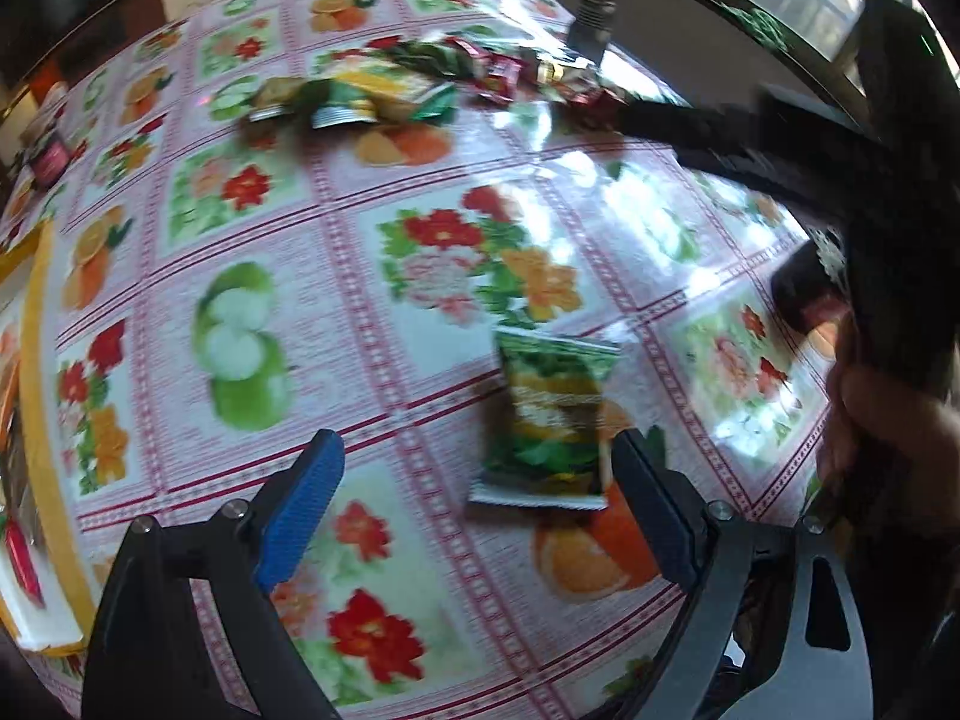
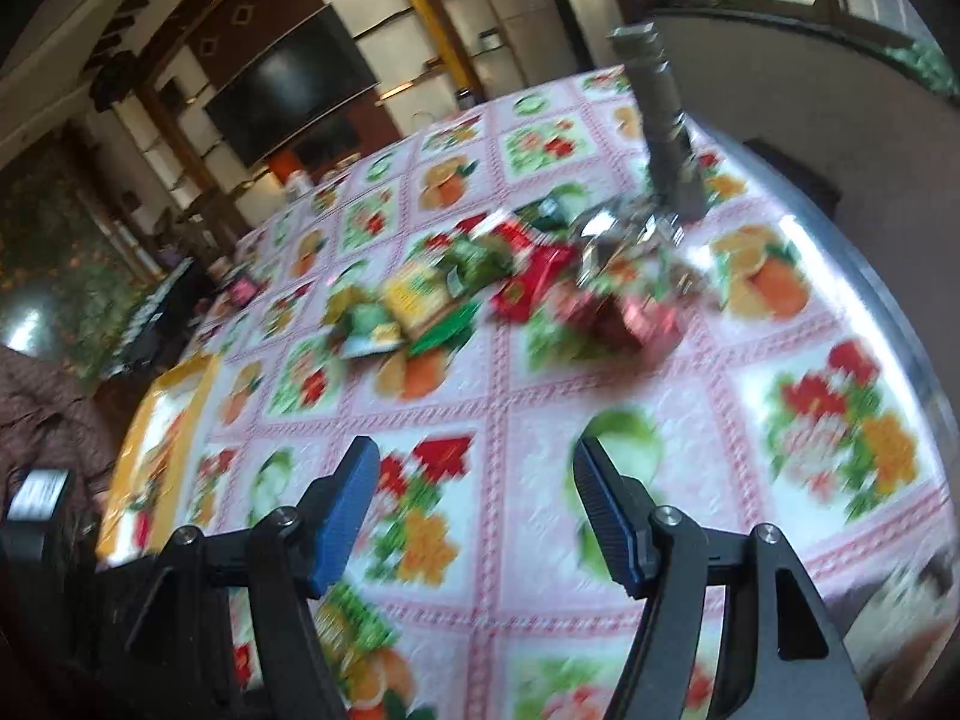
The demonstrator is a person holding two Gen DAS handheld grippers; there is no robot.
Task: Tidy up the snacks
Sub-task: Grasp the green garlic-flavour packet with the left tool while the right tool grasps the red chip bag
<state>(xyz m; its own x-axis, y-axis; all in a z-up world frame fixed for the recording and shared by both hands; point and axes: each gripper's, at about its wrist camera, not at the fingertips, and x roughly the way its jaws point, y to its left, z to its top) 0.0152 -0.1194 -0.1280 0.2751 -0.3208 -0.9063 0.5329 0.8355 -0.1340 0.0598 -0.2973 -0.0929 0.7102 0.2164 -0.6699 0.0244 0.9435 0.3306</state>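
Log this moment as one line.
left gripper: open, empty | right gripper: open, empty | green packet: on table by left gripper | snack pile: unsorted

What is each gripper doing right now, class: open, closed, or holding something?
Left gripper: open, empty; a green snack packet lies beside its right finger.
Right gripper: open, holding nothing.

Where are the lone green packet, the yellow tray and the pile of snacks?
Green packet (image 1: 549, 420): left wrist view, middle of its wrapper.
Yellow tray (image 2: 157, 420): right wrist view, its near rim.
Snack pile (image 2: 522, 282): right wrist view, a red packet mid-pile.

Daylit, motion-blurred, glare on tablecloth (image 1: 630, 204)
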